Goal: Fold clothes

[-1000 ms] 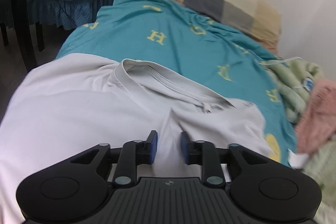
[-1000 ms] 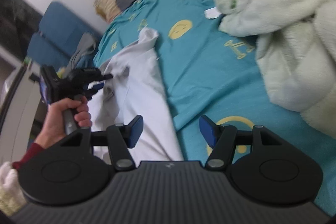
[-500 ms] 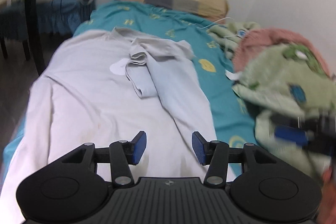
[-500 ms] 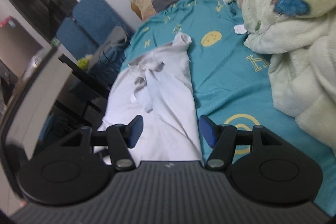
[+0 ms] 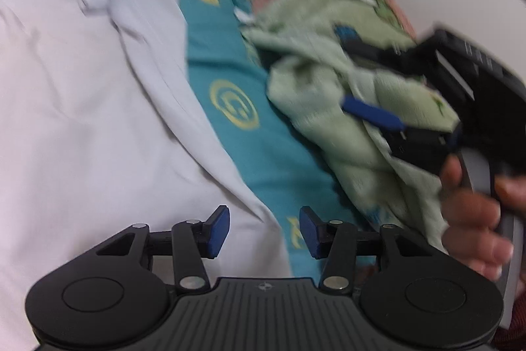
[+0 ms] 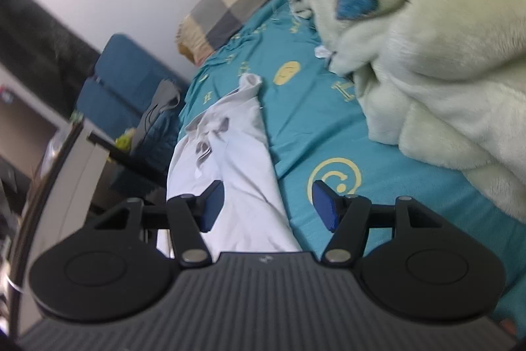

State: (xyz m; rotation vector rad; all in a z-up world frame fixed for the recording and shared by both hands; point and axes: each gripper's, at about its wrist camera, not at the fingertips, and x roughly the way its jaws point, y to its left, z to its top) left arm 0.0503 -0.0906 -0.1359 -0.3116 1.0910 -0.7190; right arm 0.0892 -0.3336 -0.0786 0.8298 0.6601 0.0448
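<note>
Both grippers empty over the bed, shirt half folded

My left gripper [image 5: 264, 231] hangs with jaws apart over the right edge of the white t-shirt [image 5: 82, 107], nothing in it; same deal with my right gripper [image 6: 268, 204], spread wide and empty. The shirt lies flat on the teal bedsheet [image 6: 315, 120], one side folded inward in a long strip, collar end bunched and wrinkly toward the plaid pillow [image 6: 236, 5]. A fluffy green blanket [image 6: 437, 61] is piled just beside it.

Soft even indoor light; motion blur, perhaps heaviest leftward; fisheye-bent edges.
</note>
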